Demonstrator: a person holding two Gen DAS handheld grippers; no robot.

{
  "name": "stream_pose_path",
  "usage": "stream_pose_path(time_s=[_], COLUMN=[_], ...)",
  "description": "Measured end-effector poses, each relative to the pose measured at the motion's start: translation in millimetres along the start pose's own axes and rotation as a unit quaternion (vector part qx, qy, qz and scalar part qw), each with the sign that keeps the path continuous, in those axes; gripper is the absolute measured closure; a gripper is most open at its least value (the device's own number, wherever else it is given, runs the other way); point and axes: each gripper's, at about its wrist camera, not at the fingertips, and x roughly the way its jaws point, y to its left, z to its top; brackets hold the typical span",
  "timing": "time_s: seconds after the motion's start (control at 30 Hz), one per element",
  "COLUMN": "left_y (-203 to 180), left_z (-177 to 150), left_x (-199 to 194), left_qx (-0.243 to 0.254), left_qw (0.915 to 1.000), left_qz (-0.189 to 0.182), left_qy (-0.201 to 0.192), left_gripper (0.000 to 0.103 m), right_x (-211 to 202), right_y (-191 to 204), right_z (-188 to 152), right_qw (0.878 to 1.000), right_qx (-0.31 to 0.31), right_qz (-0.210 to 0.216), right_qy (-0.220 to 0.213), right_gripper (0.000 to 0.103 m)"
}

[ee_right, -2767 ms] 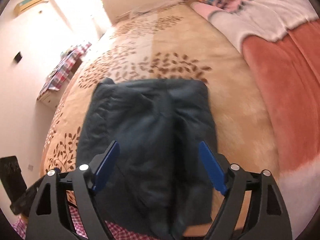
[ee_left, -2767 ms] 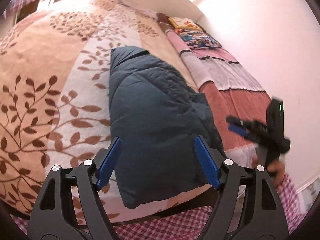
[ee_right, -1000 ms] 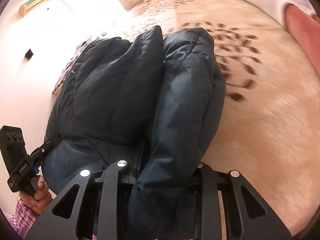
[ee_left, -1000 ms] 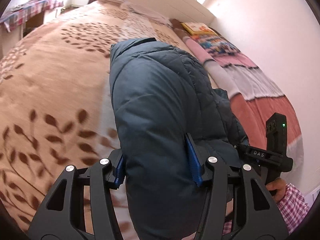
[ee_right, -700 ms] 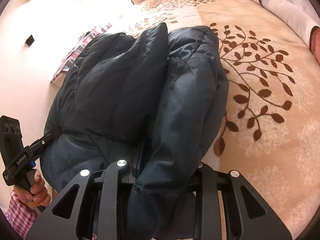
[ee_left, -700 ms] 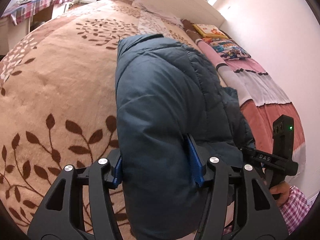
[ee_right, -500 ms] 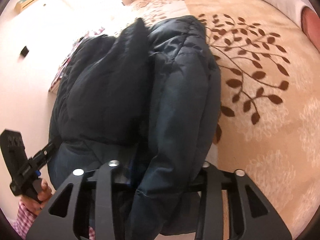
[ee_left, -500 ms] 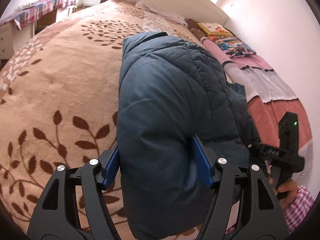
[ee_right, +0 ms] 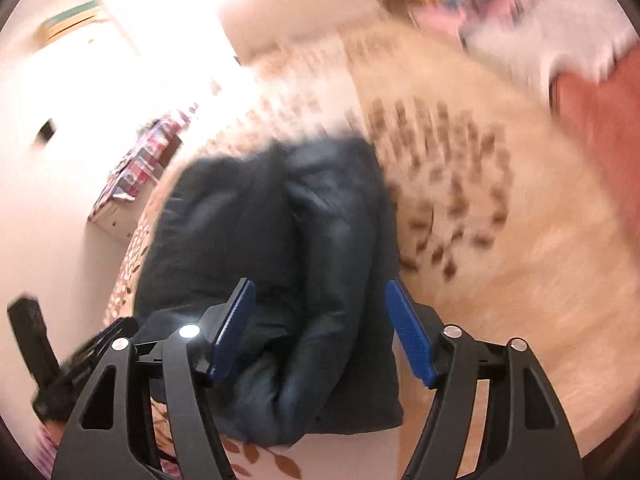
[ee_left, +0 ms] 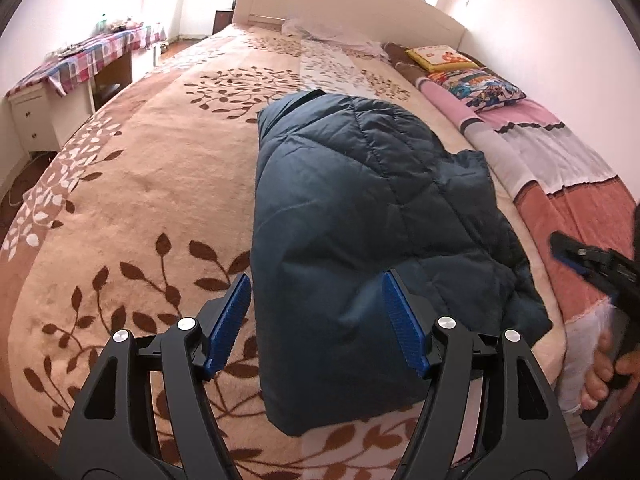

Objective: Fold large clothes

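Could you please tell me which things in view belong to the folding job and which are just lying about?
Job: dark blue padded jacket; left gripper; right gripper, jaws opening.

Lying about: leaf-patterned blanket; cartoon pillow; yellow cushion; striped blanket; checked-cloth desk.

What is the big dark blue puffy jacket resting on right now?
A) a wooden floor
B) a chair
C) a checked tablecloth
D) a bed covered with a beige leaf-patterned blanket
D: the folded jacket lies flat on the leaf-patterned blanket of the bed, and neither gripper is clamping it; the checked cloth covers a separate side table by the wall.
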Motion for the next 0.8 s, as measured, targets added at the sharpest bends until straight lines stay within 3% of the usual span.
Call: stream_pose_path(time_s=[0.07, 0.13, 0.17, 0.27, 0.33, 0.47, 0.63, 0.8], left_y=[-2, -1, 0, 1, 1, 3, -1, -18], left_z=[-2, -5, -7, -16, -23, -36, -56, -79], left_x=[-3, -8, -10, -20, -26, -39, -53, -62], left_qx=[0.001, -0.004, -0.005, -0.006, -0.004, 0.0, 0.002, 0.02], left_qw=[1.0, 1.0, 1.0, 1.0, 1.0, 1.0, 1.0, 0.9996], left_qz=[0.002, 0.0, -0.001, 0.002, 0.003, 0.006, 0.0, 0.017], left_qy=[-0.003, -0.003, -0.004, -0.003, 0.0, 0.001, 0.006, 0.013], left_gripper=[0.036, 0.036, 0.036, 0.036, 0.036, 0.036, 0.036, 0.036], right_x=[-19, -28, -26, -5, 21, 54, 67, 71], right_y=[19, 38, 42, 50, 37, 5, -13, -10], right_z=[-2, -12, -17, -39, -50, -71, -74, -75], right_qw=[0.999, 0.996, 0.994, 0.989, 0.987, 0.985, 0.986, 0.987], right_qx=[-0.042, -0.075, -0.084, -0.12, -0.099, -0.045, -0.008, -0.017], right_qz=[0.015, 0.056, 0.068, 0.029, -0.008, -0.022, 0.0, -0.015], right_qy=[-0.014, 0.012, 0.029, 0.083, 0.126, 0.167, 0.168, 0.161], right_gripper=[0.055, 0.07, 0.073, 0.085, 0.09, 0.092, 0.093, 0.093])
